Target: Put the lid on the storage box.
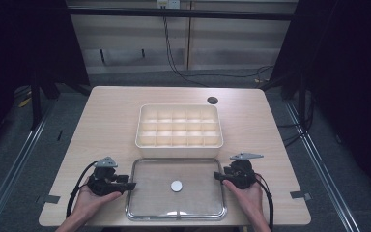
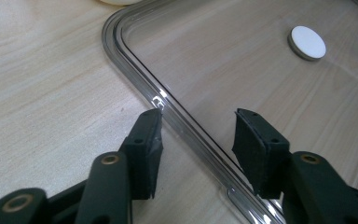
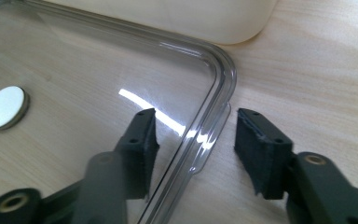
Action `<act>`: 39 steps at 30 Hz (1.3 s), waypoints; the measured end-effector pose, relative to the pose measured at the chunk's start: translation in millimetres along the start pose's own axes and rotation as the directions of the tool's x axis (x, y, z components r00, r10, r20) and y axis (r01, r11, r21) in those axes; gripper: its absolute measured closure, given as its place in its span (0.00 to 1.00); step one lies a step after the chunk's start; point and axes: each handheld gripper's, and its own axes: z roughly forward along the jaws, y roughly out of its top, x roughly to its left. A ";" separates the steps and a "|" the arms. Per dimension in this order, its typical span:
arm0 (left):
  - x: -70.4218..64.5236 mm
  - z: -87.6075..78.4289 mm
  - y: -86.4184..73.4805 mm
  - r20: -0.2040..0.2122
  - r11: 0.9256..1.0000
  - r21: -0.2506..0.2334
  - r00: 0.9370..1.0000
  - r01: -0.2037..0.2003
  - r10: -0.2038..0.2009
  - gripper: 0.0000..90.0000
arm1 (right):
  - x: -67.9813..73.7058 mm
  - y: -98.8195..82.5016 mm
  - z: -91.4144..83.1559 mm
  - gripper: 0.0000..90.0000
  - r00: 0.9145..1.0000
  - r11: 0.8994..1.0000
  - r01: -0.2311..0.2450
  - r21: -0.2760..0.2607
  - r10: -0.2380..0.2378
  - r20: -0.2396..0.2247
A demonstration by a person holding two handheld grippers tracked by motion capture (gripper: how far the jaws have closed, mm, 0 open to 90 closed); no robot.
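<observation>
The left gripper (image 2: 198, 135) and right gripper (image 3: 193, 135) each straddle a side rim of the clear lid (image 1: 149, 193), jaws open and not yet pinching. The lid lies flat on the table (image 1: 106, 121), just before the cream divided box (image 1: 178, 142). The step looks like taking hold; next, both must close evenly on the rims before lifting.
</observation>
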 end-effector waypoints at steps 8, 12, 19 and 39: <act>-3.9 1.8 0.0 0.012 1.000 0.003 1.000 -0.020 0.020 0.60 | 4.0 -0.7 3.2 0.59 1.000 1.000 0.010 -0.023 -0.010 0.002; -1.8 1.4 0.0 0.024 1.000 0.003 1.000 -0.014 0.014 0.60 | 1.9 -1.2 3.0 0.59 1.000 0.999 -0.027 -0.032 0.027 -0.012; -2.8 2.0 -0.4 0.023 1.000 0.000 0.999 -0.028 0.028 0.59 | -8.4 -3.7 2.1 0.59 0.980 0.982 -0.184 -0.051 0.178 -0.093; -5.6 2.4 -1.1 0.006 0.999 -0.003 0.999 -0.043 0.043 0.61 | -26.2 -15.2 -6.1 0.78 0.867 0.900 -0.427 -0.091 0.379 -0.322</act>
